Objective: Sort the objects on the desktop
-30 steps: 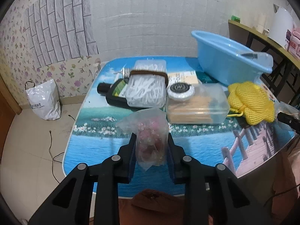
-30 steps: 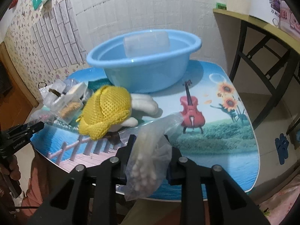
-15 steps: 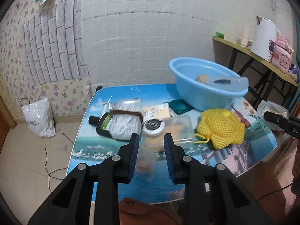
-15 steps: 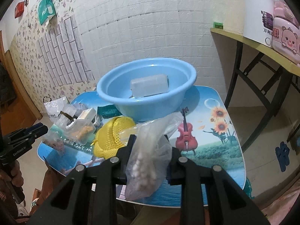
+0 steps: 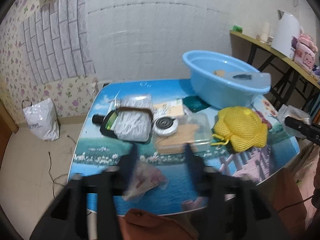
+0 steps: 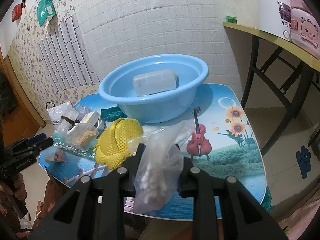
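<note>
Spread jaws on the left gripper [image 5: 160, 158] have just been opening, and in the left wrist view the small bag of pink dried pieces [image 5: 147, 180] lies loose between them on the table [image 5: 176, 172] near its front edge (released there, I judge, to be sorted again or left apart from the rest). Beyond it sit a clear box of white sticks [image 5: 134, 124], a round tin [image 5: 165, 123], a yellow mesh bag [image 5: 240, 128] and the blue basin [image 5: 220, 86].

In the right wrist view the right gripper [image 6: 160, 168] pinches a clear bag of pale beads [image 6: 156, 172], hanging above the table edge, probably bound for the basin, which already holds a clear container [image 6: 155, 85].
</note>
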{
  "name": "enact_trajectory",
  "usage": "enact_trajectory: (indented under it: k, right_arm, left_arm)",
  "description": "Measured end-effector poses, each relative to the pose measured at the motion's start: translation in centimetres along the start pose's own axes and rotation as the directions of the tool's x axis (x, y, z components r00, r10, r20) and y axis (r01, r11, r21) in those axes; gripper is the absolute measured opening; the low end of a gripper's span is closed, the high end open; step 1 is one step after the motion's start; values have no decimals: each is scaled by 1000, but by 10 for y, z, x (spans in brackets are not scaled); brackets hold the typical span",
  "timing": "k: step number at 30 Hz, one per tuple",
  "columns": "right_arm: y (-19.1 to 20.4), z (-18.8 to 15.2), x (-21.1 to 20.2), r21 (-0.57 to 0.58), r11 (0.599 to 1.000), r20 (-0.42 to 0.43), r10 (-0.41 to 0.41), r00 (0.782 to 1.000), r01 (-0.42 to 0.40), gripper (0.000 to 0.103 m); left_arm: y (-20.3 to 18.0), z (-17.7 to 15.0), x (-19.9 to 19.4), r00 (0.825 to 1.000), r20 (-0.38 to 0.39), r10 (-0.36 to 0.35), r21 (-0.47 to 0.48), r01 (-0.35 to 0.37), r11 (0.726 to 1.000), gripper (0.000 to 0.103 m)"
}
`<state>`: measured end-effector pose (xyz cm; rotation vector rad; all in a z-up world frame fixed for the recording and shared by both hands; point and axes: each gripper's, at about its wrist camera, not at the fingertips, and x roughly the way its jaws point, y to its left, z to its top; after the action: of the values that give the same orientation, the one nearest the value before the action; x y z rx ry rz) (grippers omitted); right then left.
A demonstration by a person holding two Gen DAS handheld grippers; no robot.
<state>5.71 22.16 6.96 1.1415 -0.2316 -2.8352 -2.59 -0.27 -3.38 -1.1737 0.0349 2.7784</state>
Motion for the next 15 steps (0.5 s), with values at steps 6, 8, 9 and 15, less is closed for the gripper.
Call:
enact_trajectory:
  k: [6,8,9,15]
  right_arm:
    - [0,-2,1,3,1000,-4,-2,1000,2,26]
    - [0,-3,2,2,1000,-10,-1,1000,1,26]
    - [1,-3,3,0,1000,-13,-1,1000,1,26]
    - [3,-4,4,-5,1000,-22,-4,1000,4,26]
  left_arm:
    - [8,-16,17,997,-69,18,-18,-19,1000,79]
    - [9,-22,22,996,-89,12,-24,-14,1000,85]
    - [9,-24,25,995,-96,12,-24,-15,1000,86]
    - [10,-32,35,994,-110,22,-16,-24,1000,87]
